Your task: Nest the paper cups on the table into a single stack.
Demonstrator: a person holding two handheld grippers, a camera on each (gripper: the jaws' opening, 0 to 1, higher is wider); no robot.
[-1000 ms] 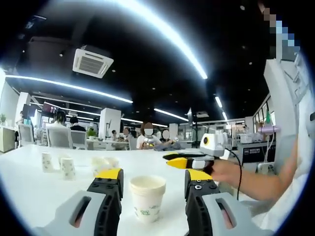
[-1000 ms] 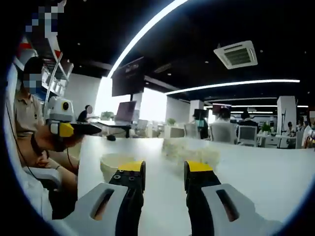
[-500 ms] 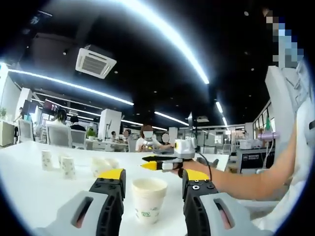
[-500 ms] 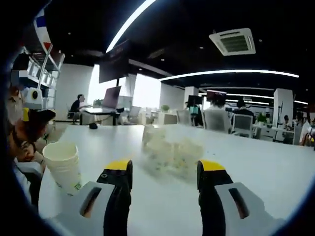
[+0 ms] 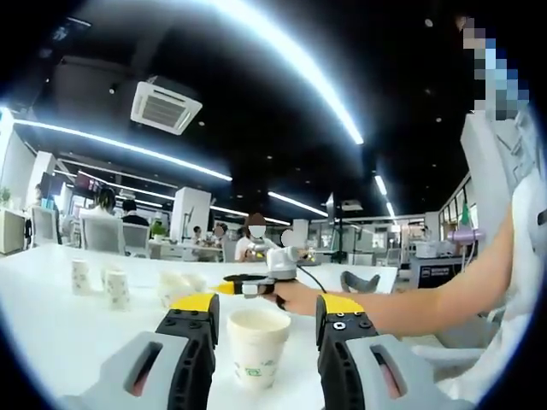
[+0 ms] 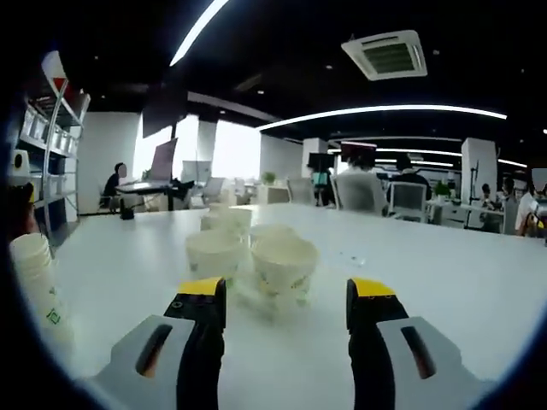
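A white paper cup [image 5: 255, 346] stands upright on the white table [image 5: 51, 333], between the jaws of my left gripper [image 5: 267, 304]. The jaws stand open with gaps on both sides of the cup. My right gripper [image 5: 231, 285], held by a hand, reaches in from the right just beyond that cup. Farther left stand two small cups [image 5: 79, 277] [image 5: 117, 289], with more cups lying beside them [image 5: 179, 284]. In the right gripper view my right gripper [image 6: 287, 289] is open, facing cups lying on their sides [image 6: 284, 265] [image 6: 214, 254]. The upright cup [image 6: 36, 275] sits at the left edge.
The table [image 6: 444, 282] stretches wide to the right of the cups. A person's forearm [image 5: 427, 303] crosses from the right in the left gripper view. Desks, chairs and seated people fill the office behind the table.
The right gripper has travelled left across the left gripper view, past the upright cup toward the lying cups. Its own view has swung onto those cups. The left gripper has barely moved.
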